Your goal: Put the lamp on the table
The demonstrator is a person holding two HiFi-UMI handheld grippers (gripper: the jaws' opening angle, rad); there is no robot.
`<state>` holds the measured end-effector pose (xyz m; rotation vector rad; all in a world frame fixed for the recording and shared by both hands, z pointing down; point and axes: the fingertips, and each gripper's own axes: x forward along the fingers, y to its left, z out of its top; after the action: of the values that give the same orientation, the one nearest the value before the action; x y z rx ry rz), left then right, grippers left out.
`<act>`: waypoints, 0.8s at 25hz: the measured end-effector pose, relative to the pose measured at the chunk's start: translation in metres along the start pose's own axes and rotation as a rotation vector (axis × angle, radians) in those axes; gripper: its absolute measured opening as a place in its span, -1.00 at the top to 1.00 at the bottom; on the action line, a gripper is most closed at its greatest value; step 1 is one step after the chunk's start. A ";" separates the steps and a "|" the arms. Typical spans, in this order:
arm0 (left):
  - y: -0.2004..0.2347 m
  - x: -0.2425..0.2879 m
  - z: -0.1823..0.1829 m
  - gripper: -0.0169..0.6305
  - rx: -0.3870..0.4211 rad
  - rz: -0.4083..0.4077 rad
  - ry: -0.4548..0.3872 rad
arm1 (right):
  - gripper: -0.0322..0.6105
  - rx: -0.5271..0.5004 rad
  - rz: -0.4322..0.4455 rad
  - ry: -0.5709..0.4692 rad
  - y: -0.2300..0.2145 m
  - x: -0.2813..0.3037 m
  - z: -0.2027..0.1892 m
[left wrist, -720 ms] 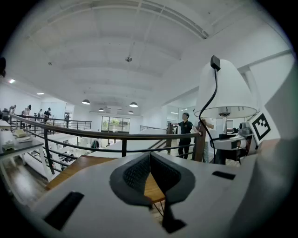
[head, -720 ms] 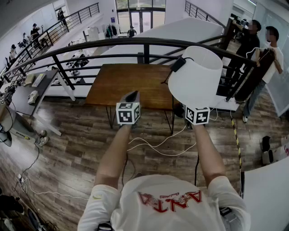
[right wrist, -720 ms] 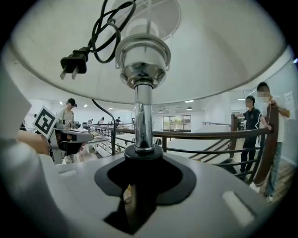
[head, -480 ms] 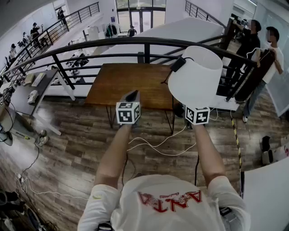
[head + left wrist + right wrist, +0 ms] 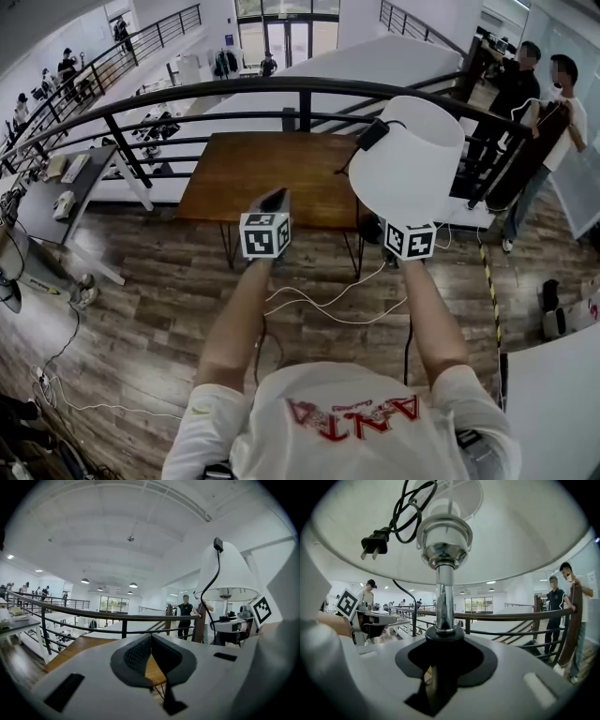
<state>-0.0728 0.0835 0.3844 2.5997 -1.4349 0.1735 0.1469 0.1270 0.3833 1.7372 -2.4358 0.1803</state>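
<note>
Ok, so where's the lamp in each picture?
Head view: lamp at the upper right, over the wooden table's right end.
Left gripper view: lamp on the right side.
Right gripper view: lamp fills the top, with its stem in the middle.
Shared landmark: the black railing behind it.

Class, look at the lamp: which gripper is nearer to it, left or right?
Right. The right gripper is clamped on the lamp; the left gripper stands apart to its left, shut and empty.
</note>
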 end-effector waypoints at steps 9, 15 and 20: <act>0.050 0.004 -0.004 0.92 0.002 -0.052 0.009 | 0.53 -0.008 -0.044 -0.012 0.035 0.033 0.011; 0.075 0.011 -0.004 0.92 0.015 -0.065 0.022 | 0.53 0.009 -0.041 -0.003 0.057 0.054 0.008; 0.087 0.029 -0.004 0.92 0.015 -0.081 0.025 | 0.53 -0.004 -0.049 0.014 0.057 0.078 0.007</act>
<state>-0.1312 0.0150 0.4014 2.6527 -1.3222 0.2055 0.0676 0.0719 0.3904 1.7862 -2.3795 0.1806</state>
